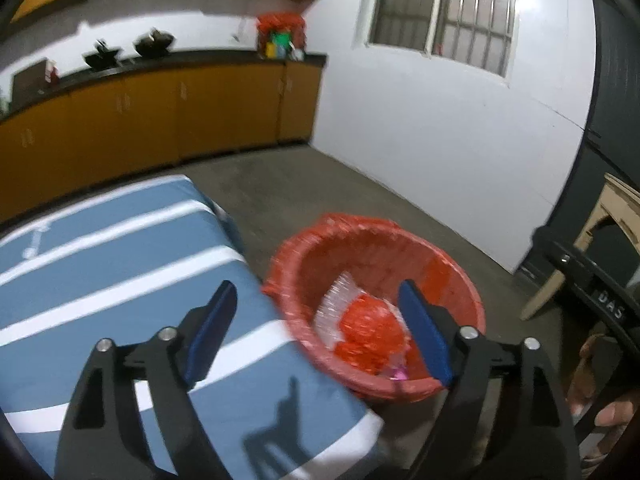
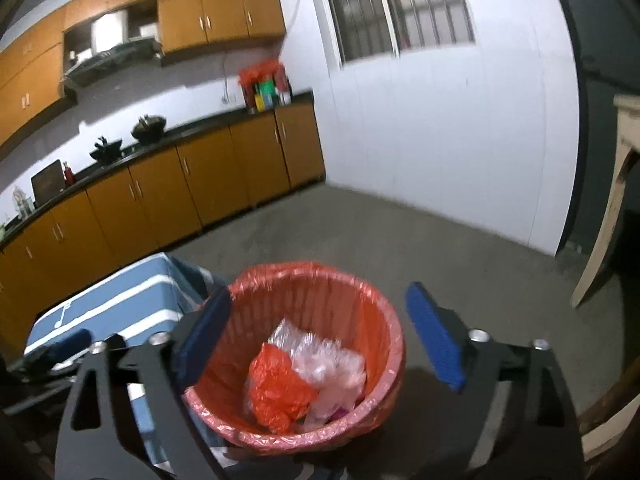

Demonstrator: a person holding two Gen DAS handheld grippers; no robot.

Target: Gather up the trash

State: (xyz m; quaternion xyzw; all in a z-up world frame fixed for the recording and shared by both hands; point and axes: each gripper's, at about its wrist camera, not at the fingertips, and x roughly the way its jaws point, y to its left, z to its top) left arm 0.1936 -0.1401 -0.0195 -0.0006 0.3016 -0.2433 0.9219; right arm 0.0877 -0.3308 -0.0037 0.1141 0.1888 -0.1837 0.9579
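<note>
A kitchen with orange cupboards and a grey floor is seen. One round red basket lined with a red plastic bag (image 2: 394,344) stands beside a blue striped mattress (image 1: 120,264). Inside, one crumpled red bag (image 2: 278,390) and one clear wrapper (image 2: 324,360) are seen; they are judged light, soft, best pinched at a fold. The left tool (image 1: 320,332) and right tool (image 2: 320,340) are spread wide, with nothing held.

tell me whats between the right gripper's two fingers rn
Nothing held: the open right gripper frames the red-lined bin below, with an orange bag and clear plastic inside, per the right wrist view.
</note>
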